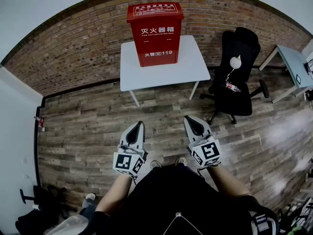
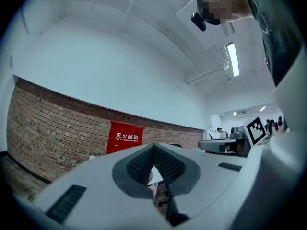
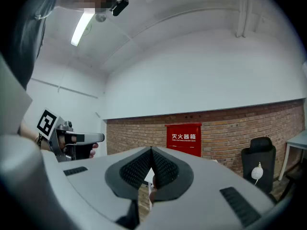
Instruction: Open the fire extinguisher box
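A red fire extinguisher box (image 1: 155, 33) with white lettering stands closed and upright on a white table (image 1: 195, 65) against the brick wall. It shows small and distant as the box (image 2: 125, 138) in the left gripper view and the box (image 3: 183, 139) in the right gripper view. My left gripper (image 1: 142, 124) and right gripper (image 1: 186, 118) are held side by side over the wooden floor, well short of the table, both pointing toward it. Both are shut with nothing between their jaws. From its own camera, the left gripper (image 2: 153, 146) and right gripper (image 3: 151, 149) each show tips meeting.
A black office chair (image 1: 234, 82) with a white item on it stands right of the table. A grey desk (image 1: 293, 65) is at the far right. Wooden floor lies between me and the table. Dark bags (image 1: 34, 214) sit at the lower left by the white wall.
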The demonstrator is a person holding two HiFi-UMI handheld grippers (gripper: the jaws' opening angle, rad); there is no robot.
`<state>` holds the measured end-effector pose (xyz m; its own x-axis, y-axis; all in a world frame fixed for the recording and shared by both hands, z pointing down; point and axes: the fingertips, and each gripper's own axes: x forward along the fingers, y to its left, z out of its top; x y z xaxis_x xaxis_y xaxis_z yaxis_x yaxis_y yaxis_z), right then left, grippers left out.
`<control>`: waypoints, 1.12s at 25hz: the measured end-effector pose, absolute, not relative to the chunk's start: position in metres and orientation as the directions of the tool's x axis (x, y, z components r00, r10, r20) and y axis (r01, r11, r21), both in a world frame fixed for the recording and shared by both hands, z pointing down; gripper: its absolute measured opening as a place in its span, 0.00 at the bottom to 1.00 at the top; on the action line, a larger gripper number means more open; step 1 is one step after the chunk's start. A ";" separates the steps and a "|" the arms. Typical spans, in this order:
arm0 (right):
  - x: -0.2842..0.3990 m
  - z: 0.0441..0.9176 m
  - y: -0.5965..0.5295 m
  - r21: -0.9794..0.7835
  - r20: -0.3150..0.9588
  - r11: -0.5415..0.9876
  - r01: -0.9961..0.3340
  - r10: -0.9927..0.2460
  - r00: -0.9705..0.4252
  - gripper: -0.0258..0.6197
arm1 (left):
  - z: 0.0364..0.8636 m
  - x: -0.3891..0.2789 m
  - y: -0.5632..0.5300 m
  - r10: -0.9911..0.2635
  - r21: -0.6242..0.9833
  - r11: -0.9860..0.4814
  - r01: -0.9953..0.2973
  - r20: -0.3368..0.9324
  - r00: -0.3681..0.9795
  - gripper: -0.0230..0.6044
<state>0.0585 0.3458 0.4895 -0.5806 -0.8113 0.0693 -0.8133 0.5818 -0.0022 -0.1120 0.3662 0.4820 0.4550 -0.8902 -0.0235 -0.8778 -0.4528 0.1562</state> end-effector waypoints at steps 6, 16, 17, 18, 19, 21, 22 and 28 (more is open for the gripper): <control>0.044 0.488 0.342 -0.030 0.056 0.578 -0.816 -0.814 -0.578 0.07 | 0.486 -0.129 0.365 -0.896 0.158 -0.441 -0.883 -0.018 0.444 0.11; 0.010 0.490 0.334 -0.049 0.057 0.538 -0.842 -0.840 -0.540 0.07 | 0.491 -0.157 0.356 -0.880 0.167 -0.470 -0.867 -0.017 0.474 0.11; 0.007 0.493 0.334 -0.056 0.066 0.527 -0.848 -0.845 -0.530 0.07 | 0.493 -0.159 0.355 -0.876 0.169 -0.478 -0.862 -0.014 0.482 0.11; 0.003 0.496 0.334 -0.063 0.077 0.519 -0.852 -0.849 -0.523 0.07 | 0.495 -0.162 0.354 -0.871 0.170 -0.485 -0.858 -0.012 0.490 0.11; -0.001 0.501 0.335 -0.068 0.088 0.513 -0.856 -0.851 -0.518 0.07 | 0.498 -0.164 0.353 -0.867 0.170 -0.492 -0.854 -0.009 0.497 0.11; -0.009 0.510 0.336 -0.077 0.106 0.503 -0.861 -0.855 -0.508 0.07 | 0.504 -0.170 0.348 -0.862 0.173 -0.499 -0.849 -0.002 0.507 0.11; -0.012 0.513 0.335 -0.082 0.115 0.496 -0.864 -0.857 -0.503 0.07 | 0.507 -0.172 0.344 -0.861 0.178 -0.501 -0.847 0.003 0.509 0.11; -0.004 0.529 0.312 -0.103 0.157 0.482 -0.870 -0.856 -0.493 0.07 | 0.513 -0.167 0.313 -0.850 0.202 -0.514 -0.833 0.009 0.527 0.11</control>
